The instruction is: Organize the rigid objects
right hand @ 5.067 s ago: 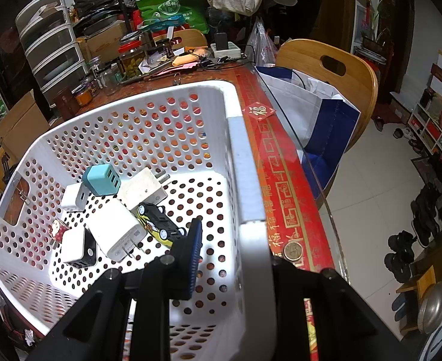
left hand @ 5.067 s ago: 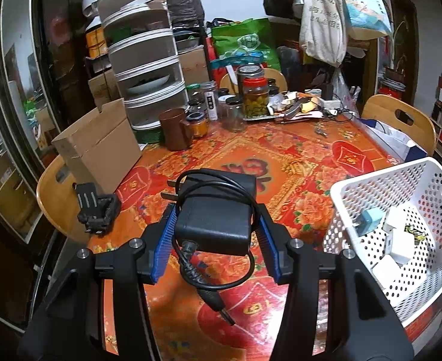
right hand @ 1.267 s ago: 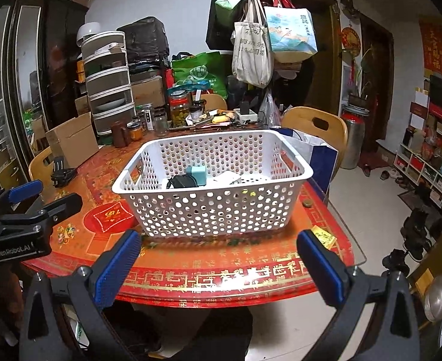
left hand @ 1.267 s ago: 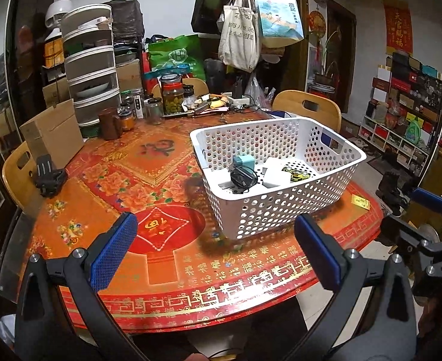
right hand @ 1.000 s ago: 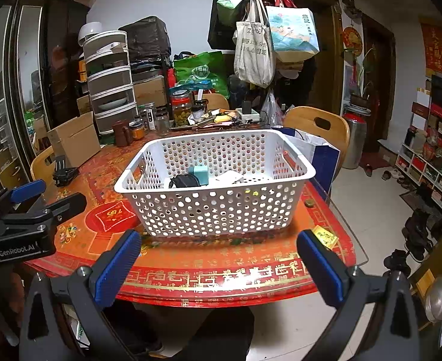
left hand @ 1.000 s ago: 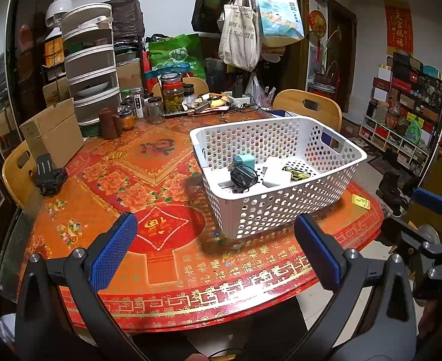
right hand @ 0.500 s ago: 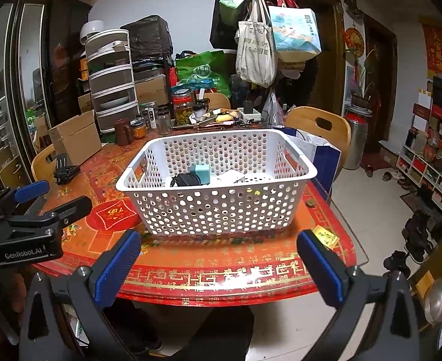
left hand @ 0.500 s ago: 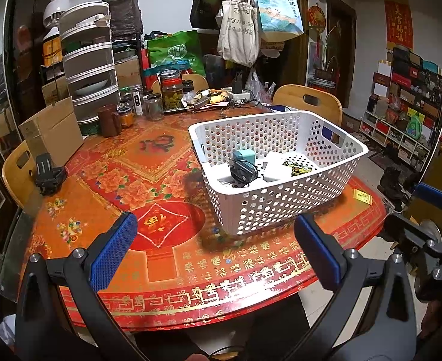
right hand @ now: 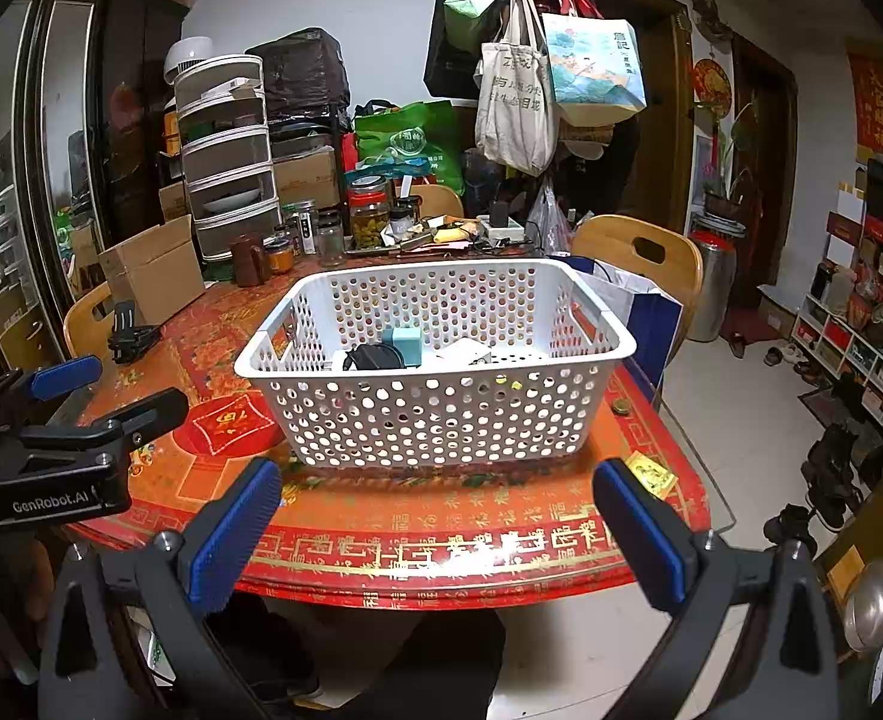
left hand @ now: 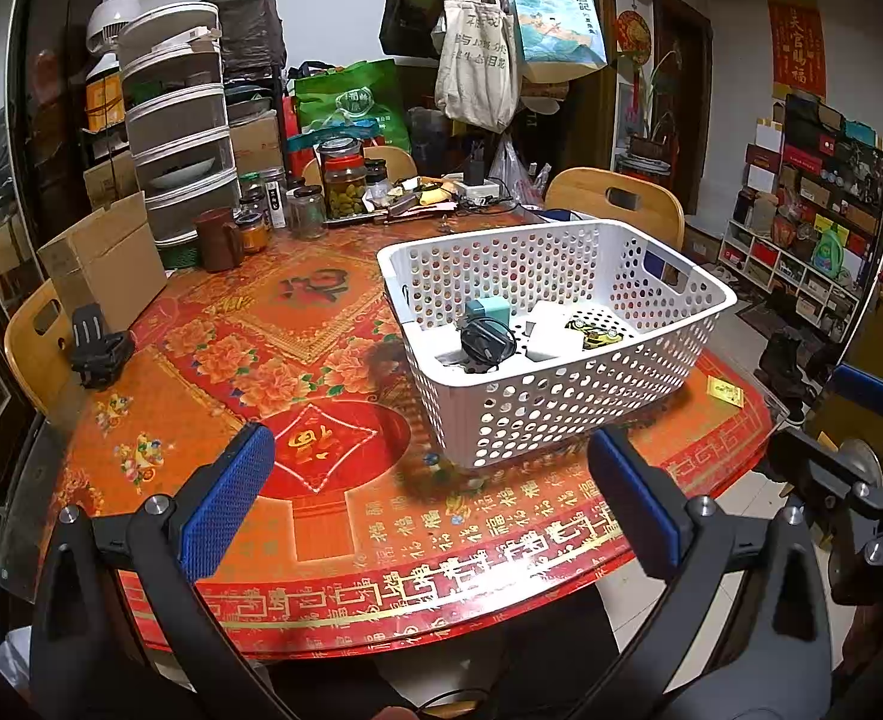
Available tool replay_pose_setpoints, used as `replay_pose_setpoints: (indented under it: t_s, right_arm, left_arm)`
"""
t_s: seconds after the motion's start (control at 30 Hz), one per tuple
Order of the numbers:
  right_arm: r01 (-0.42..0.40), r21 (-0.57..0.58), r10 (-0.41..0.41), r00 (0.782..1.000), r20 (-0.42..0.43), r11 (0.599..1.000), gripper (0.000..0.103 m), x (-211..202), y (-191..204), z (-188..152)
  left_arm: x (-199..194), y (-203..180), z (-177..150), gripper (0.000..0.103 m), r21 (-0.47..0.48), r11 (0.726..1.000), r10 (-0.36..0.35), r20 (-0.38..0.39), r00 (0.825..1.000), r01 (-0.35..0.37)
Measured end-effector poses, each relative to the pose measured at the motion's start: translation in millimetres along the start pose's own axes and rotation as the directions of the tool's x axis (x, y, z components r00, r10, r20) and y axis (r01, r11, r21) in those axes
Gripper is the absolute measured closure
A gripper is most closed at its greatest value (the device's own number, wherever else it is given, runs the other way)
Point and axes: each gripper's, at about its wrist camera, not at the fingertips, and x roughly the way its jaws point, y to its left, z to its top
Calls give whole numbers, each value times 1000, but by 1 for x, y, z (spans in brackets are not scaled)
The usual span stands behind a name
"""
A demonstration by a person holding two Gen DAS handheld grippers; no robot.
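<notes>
Left wrist view: left tool (left hand: 429,498) released, empty, above the worktop (left hand: 321,516) edge. White basket (left hand: 567,396) holds black adapter (left hand: 486,339). Right wrist view: right tool (right hand: 435,531) spread wide, empty; basket (right hand: 441,420) on worktop, well apart.

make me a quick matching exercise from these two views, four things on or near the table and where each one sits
Things:
1. black power adapter
2. cardboard box
3. yellow card
4. pickle jar

Places:
a. far side of the table, among the jars
b. inside the white basket
c. table's left edge
d. on the table, right of the basket

Pairs: 1-b, 2-c, 3-d, 4-a
</notes>
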Motion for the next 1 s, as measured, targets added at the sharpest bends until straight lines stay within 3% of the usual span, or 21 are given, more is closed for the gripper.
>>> replay_pose_setpoints:
  t_s: [1.0]
  right_arm:
    - [1,-9,-2,1000,-6,1000,0,0,-1,0]
  left_arm:
    - [2,-2,-4,0,4,1000,13,4,1000,-13]
